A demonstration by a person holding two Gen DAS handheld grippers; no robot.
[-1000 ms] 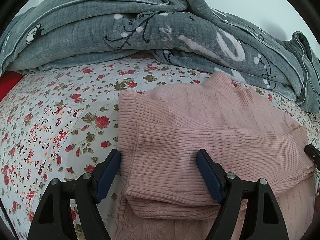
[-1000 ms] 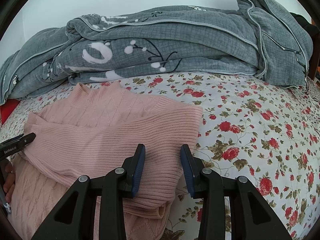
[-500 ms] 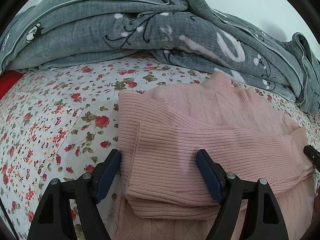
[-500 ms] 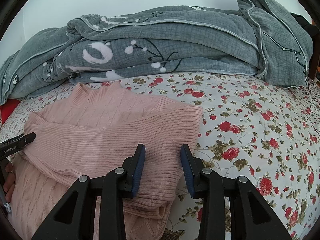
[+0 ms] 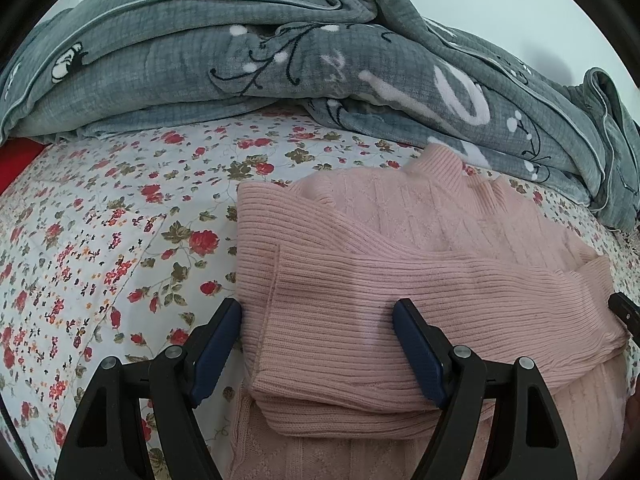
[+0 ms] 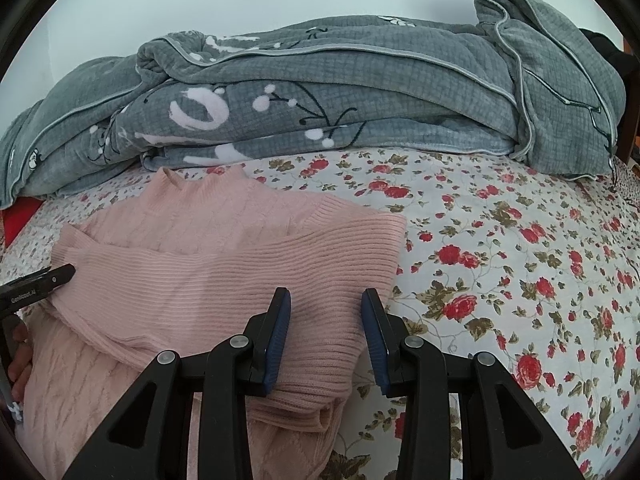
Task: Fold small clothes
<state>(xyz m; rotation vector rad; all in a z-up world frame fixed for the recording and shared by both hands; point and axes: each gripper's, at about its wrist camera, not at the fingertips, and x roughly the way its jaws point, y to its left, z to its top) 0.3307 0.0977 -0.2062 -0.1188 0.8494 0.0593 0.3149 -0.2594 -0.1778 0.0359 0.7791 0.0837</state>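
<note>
A pink knit sweater lies flat on the floral bedsheet, collar toward the blanket, with both ribbed sleeves folded across its body. My left gripper stands wide open over the sweater's left side, its left pad at the folded edge and its right pad over the top sleeve. My right gripper is partly open above the sleeve's cuff end at the sweater's right edge; the fabric lies flat between the pads, not pinched. The left gripper's fingertip and a hand show at the right wrist view's left edge.
A folded grey blanket is piled along the far side against a pale wall. The floral bedsheet spreads to either side of the sweater. Something red peeks from under the blanket at the far left.
</note>
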